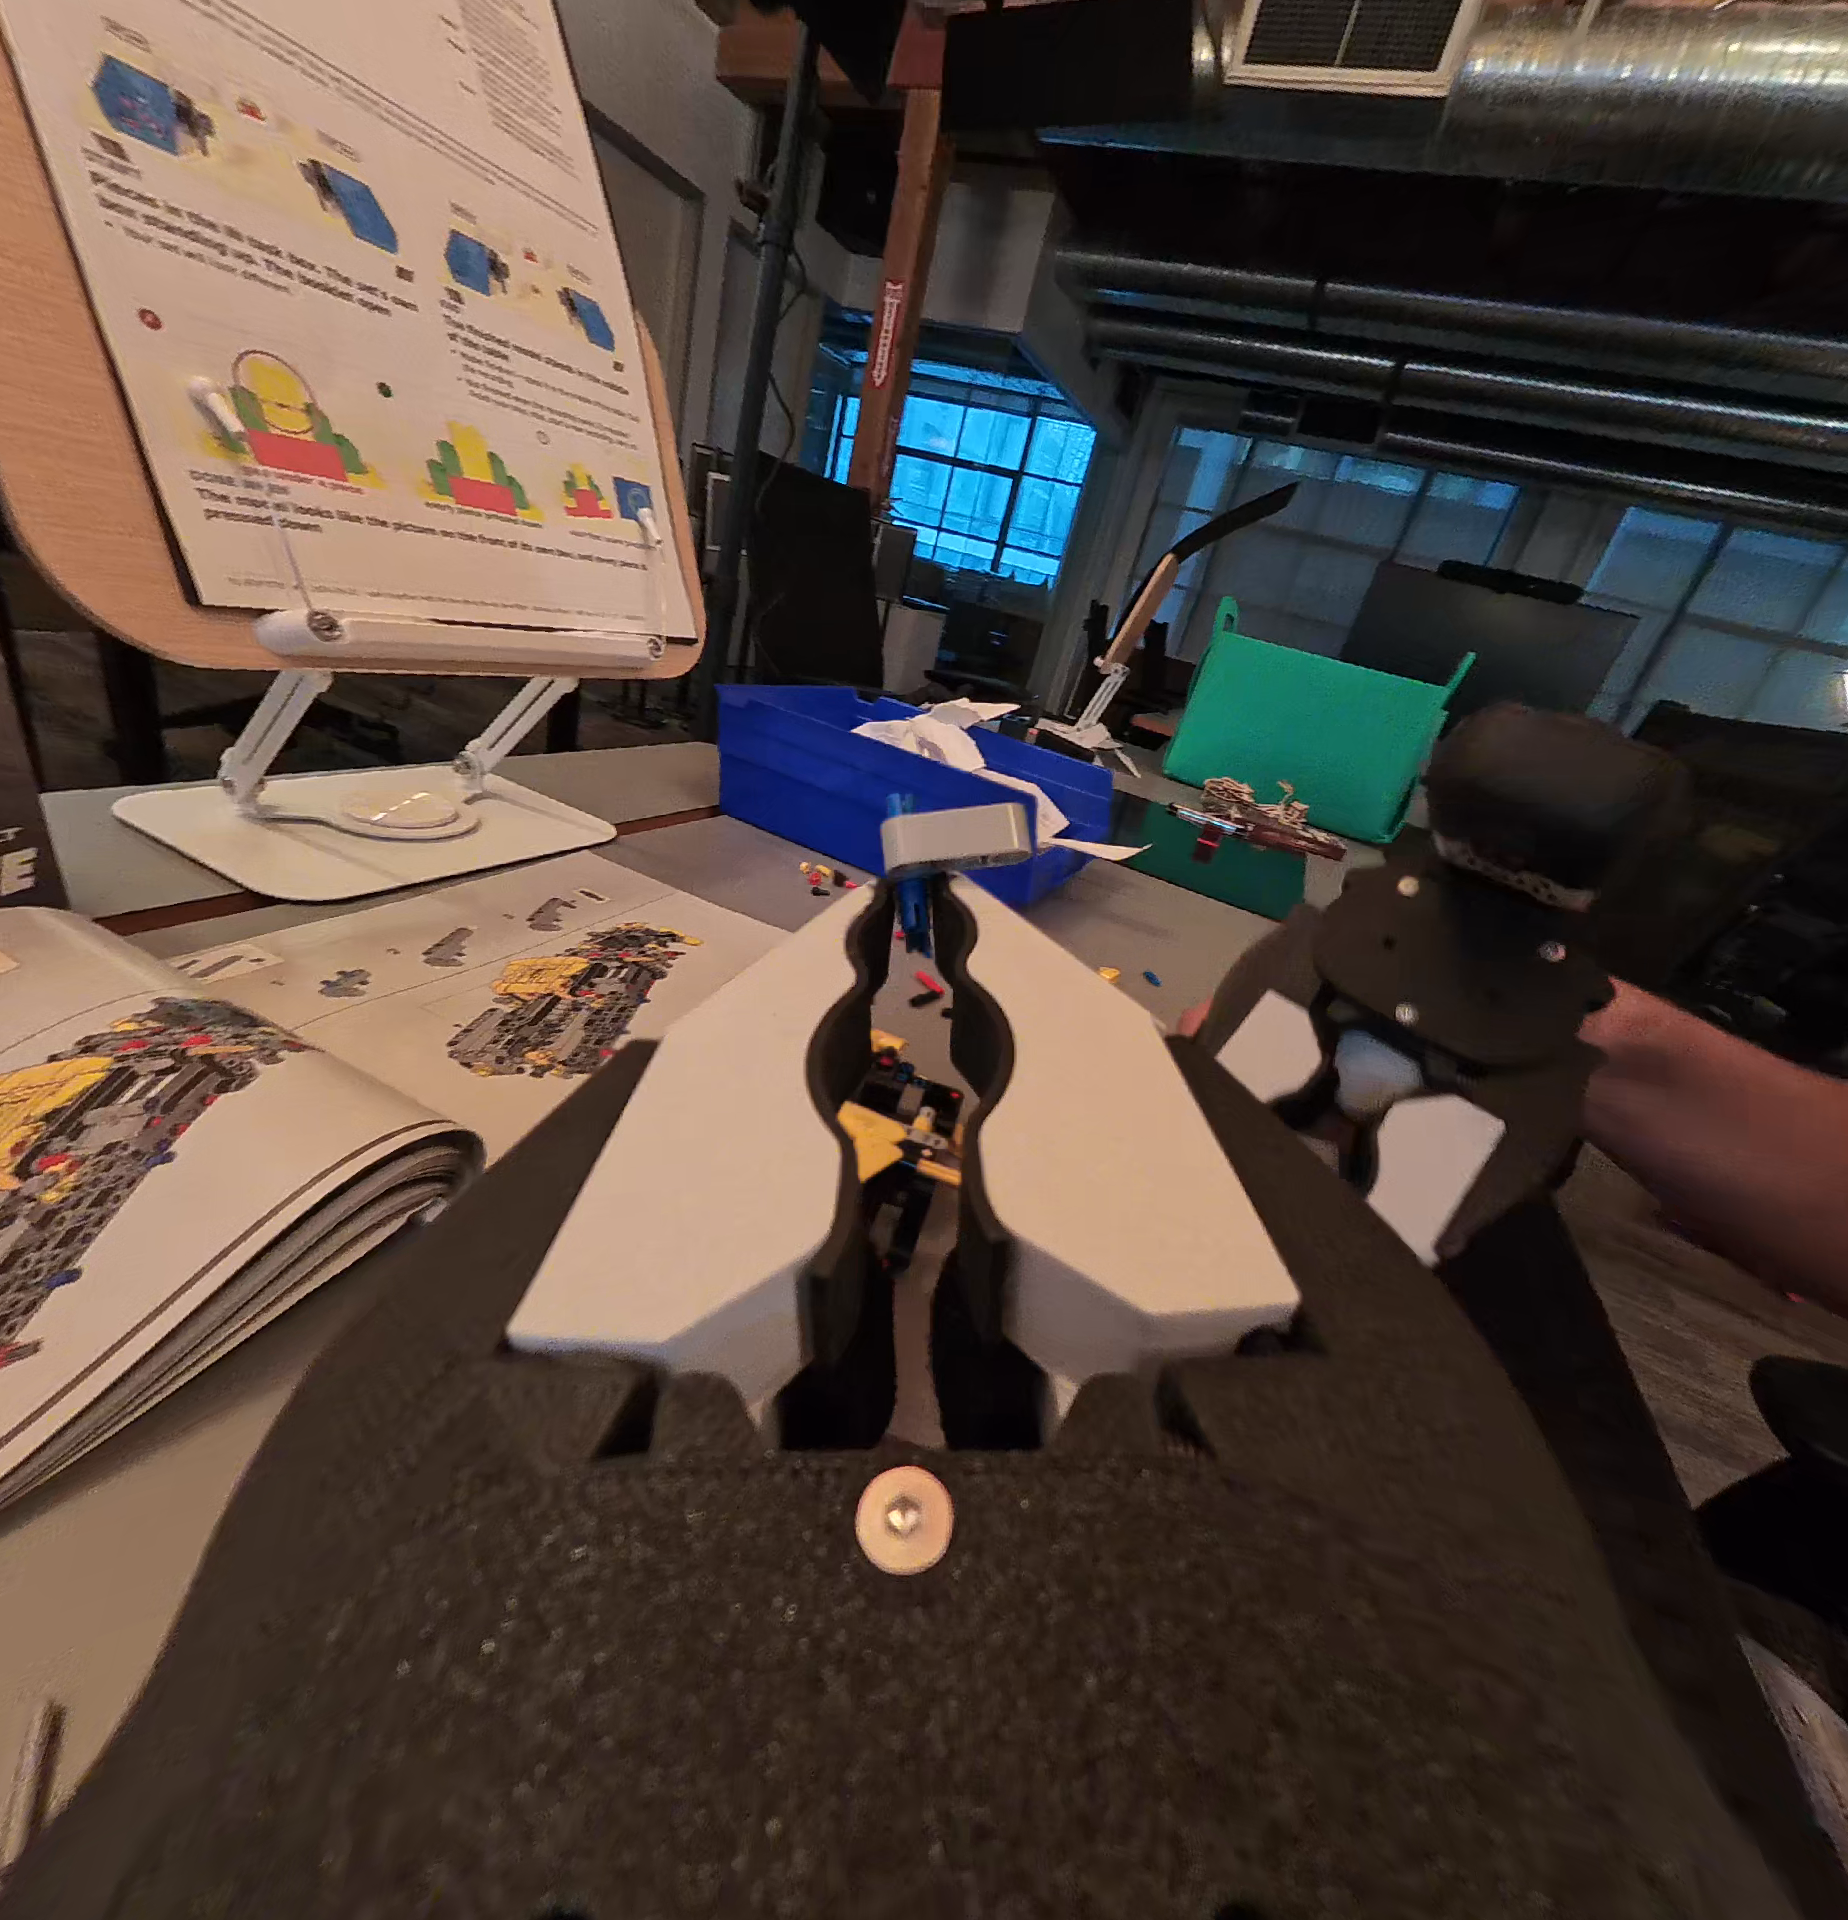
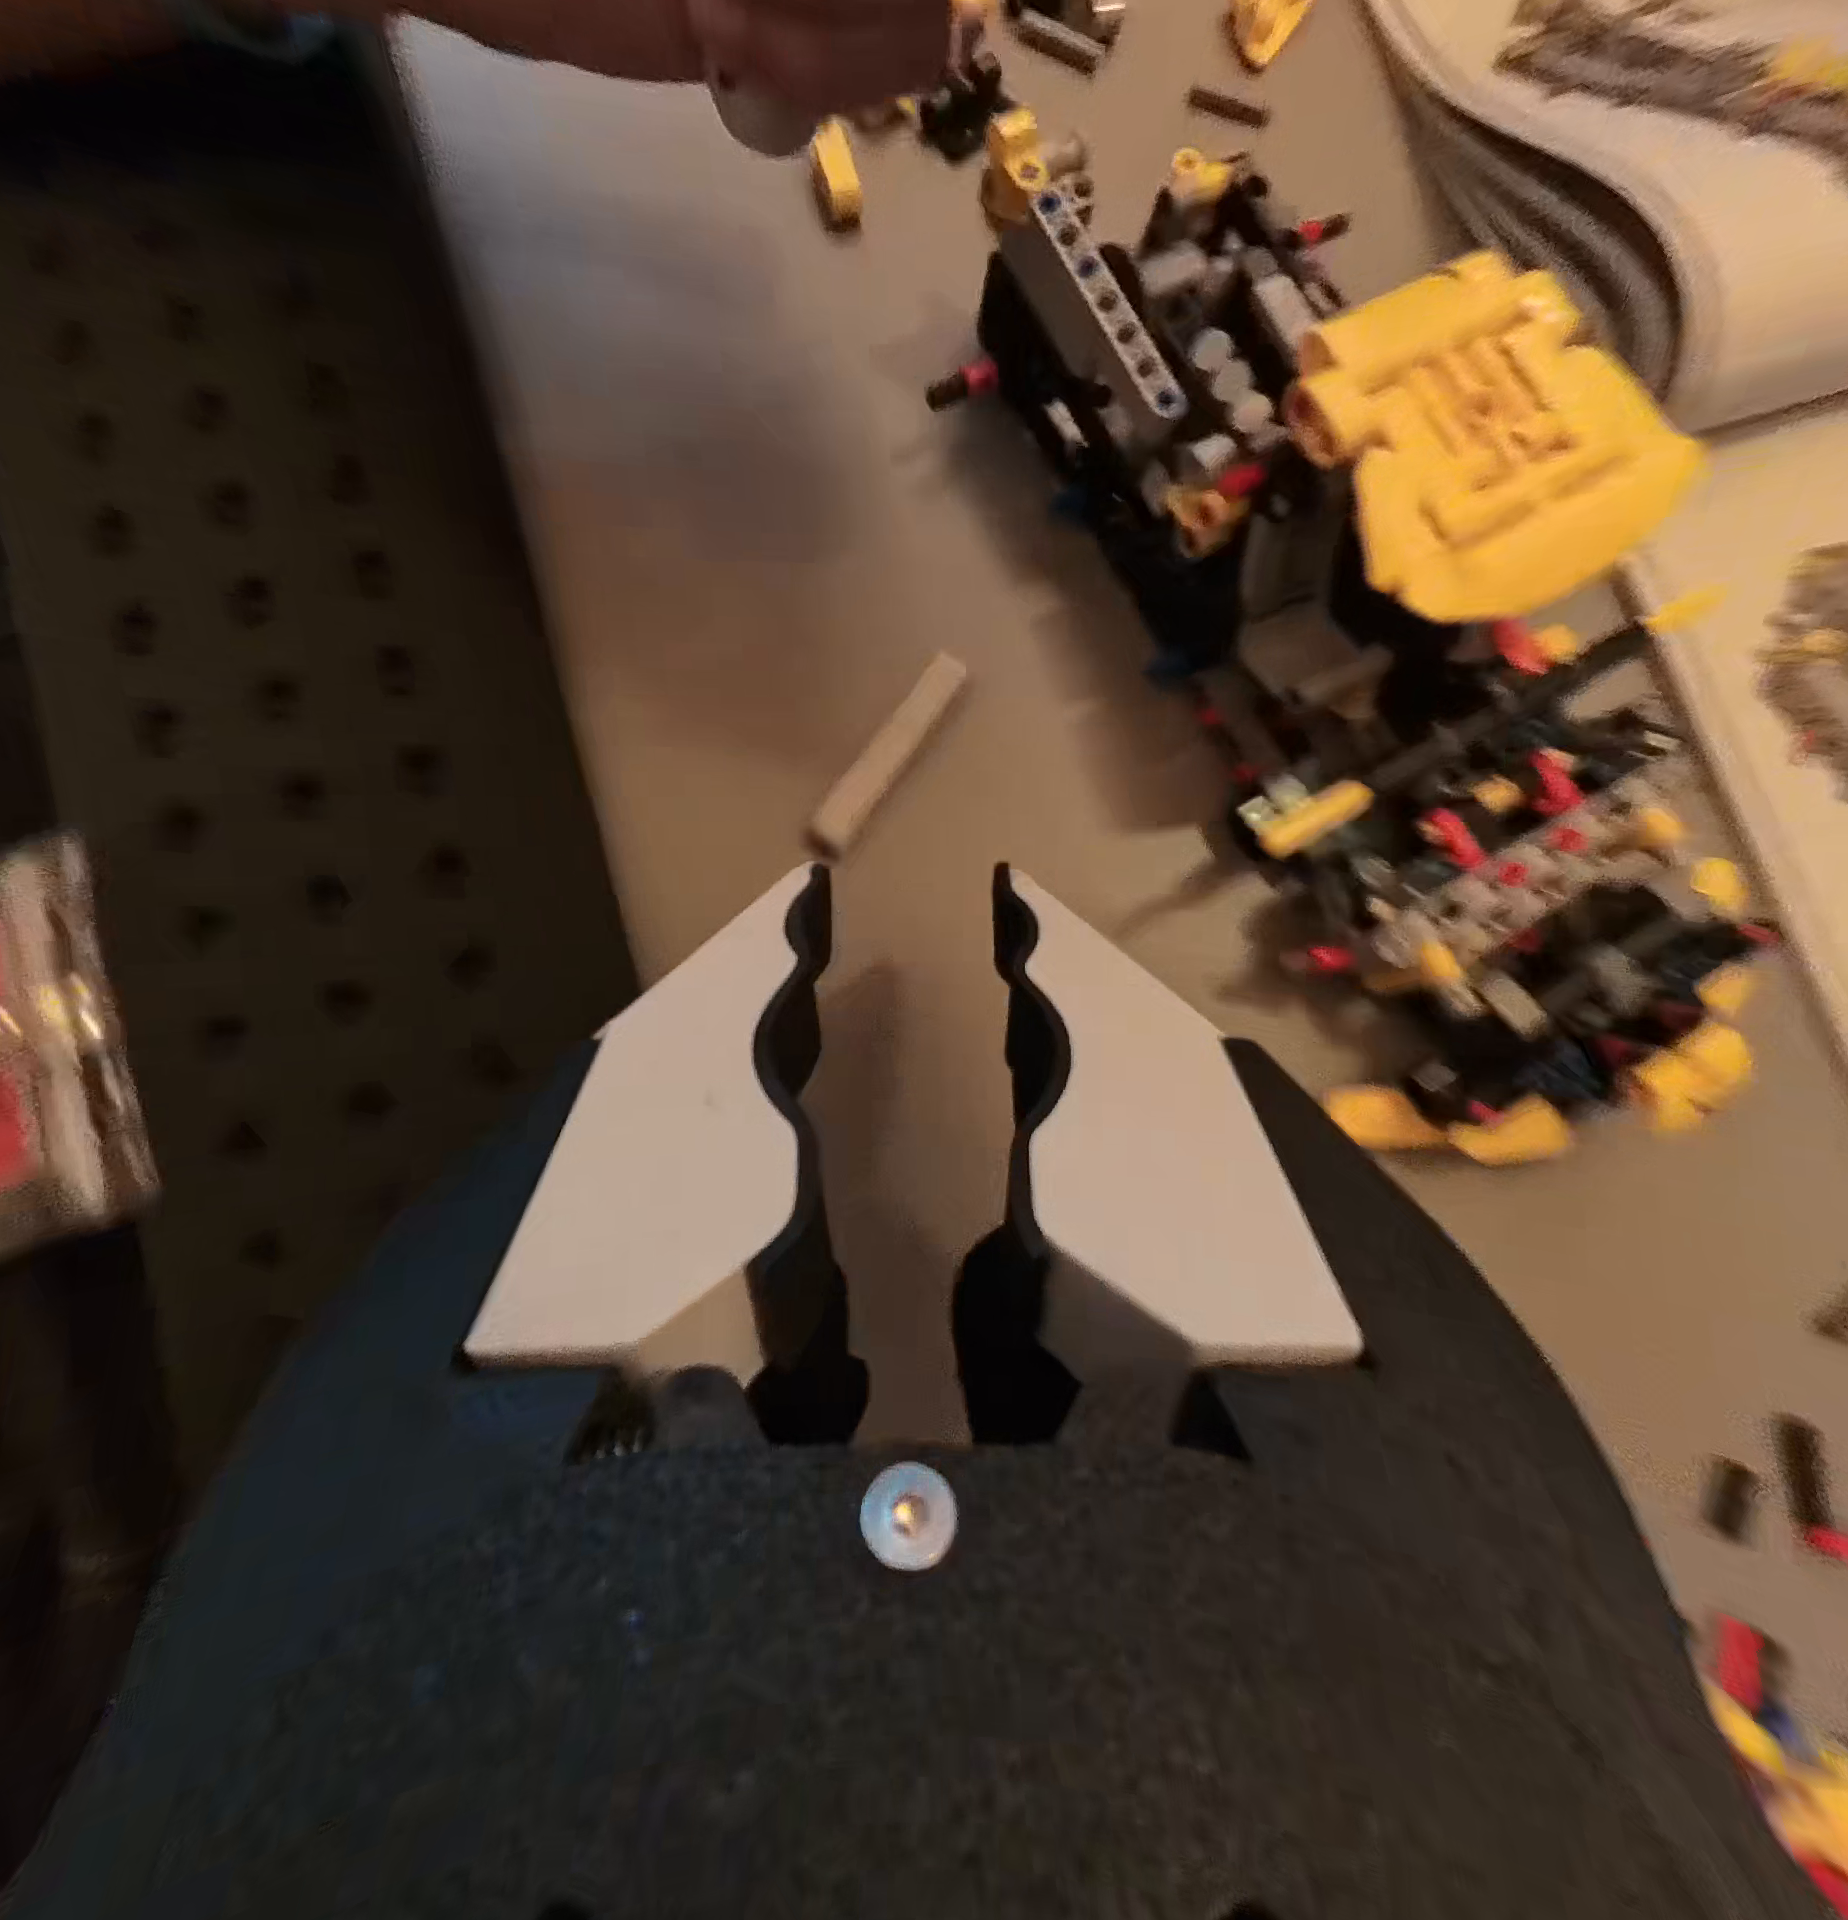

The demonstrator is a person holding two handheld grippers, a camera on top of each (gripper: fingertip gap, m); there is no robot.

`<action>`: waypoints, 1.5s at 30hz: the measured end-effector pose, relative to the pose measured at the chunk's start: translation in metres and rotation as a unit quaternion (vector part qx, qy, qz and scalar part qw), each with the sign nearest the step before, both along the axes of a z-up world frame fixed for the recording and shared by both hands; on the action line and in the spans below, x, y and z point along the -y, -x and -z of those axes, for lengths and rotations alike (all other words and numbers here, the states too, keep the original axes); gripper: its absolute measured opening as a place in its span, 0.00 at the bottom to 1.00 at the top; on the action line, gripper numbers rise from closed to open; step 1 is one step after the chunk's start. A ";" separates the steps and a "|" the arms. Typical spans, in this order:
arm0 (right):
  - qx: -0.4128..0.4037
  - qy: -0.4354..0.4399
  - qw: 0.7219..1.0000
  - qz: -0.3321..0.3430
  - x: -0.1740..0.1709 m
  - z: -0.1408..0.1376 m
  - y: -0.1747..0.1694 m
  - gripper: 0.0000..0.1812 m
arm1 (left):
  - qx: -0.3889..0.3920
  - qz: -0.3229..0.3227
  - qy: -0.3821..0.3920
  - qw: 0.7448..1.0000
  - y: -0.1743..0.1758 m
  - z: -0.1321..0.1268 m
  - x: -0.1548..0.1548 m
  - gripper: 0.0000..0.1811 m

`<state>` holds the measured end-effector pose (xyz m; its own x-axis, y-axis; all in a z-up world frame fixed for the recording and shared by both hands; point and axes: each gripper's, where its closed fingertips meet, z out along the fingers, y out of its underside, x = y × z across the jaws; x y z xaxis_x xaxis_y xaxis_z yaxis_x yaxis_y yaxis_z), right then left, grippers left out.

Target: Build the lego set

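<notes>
Left gripper point(image 1: 912, 906): jaws clamped on blue pin w/ grey beam point(image 1: 956, 836), raised. Right gripper point(image 2: 912, 894): jaws apart; black-yellow lego model point(image 2: 1419, 665) on table at 2 o'clock.

Grey table point(image 2: 691, 520), lego model point(image 2: 1419, 644), loose pieces point(image 2: 889, 758), open booklet point(image 1: 172, 1143), blue bin point(image 1: 795, 769)

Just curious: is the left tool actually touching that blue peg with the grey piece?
Touching. In the left wrist view, the left tool pinches the blue peg at its tips.

Two claws point(image 1: 915, 914) point(image 2: 909, 894), one blue bin point(image 1: 795, 769), one green bin point(image 1: 1304, 727), one open booklet point(image 1: 224, 1091).
</notes>
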<state>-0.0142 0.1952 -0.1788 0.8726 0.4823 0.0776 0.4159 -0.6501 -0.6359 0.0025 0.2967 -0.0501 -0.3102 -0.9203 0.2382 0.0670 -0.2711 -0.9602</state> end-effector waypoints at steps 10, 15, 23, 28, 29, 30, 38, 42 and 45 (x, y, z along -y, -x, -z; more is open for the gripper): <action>-0.030 0.060 0.993 0.100 -0.035 0.034 0.018 0.10 | 0.001 -0.006 0.005 1.000 0.000 -0.001 -0.003 0.04; -0.064 0.056 0.994 0.064 -0.031 0.024 0.037 0.09 | 0.008 -0.001 0.022 1.000 0.002 -0.005 -0.005 0.04; 0.054 0.056 0.997 0.010 -0.027 0.035 0.027 0.04 | -0.005 0.002 0.021 1.000 0.000 0.000 -0.004 0.04; 0.372 -0.086 0.923 -0.048 -0.032 0.007 -0.031 0.04 | -0.006 0.000 0.026 1.000 0.000 0.000 -0.005 0.04; 0.435 -0.103 0.891 -0.084 -0.030 0.006 -0.039 0.04 | -0.006 0.001 0.026 1.000 -0.001 0.000 -0.004 0.04; 0.467 -0.114 0.870 -0.113 -0.028 0.006 -0.042 0.04 | -0.007 0.002 0.024 1.000 -0.001 0.000 -0.004 0.04; 0.495 -0.095 0.843 -0.184 -0.008 0.021 -0.064 0.04 | -0.013 -0.003 0.012 1.000 -0.003 0.004 -0.003 0.04; 0.462 -0.084 0.862 -0.191 0.004 0.029 -0.058 0.05 | -0.015 -0.002 0.009 1.000 -0.003 0.005 -0.001 0.04; 0.389 -0.067 0.902 -0.175 0.016 0.030 -0.051 0.05 | -0.015 -0.002 0.007 1.000 -0.003 0.005 -0.001 0.04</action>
<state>0.0364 0.1791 -0.2091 0.3251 0.6574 0.6798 0.9349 -0.3317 -0.1263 0.0059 0.2975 -0.0549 -0.2988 -0.9183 0.2598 0.0395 -0.2839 -0.9580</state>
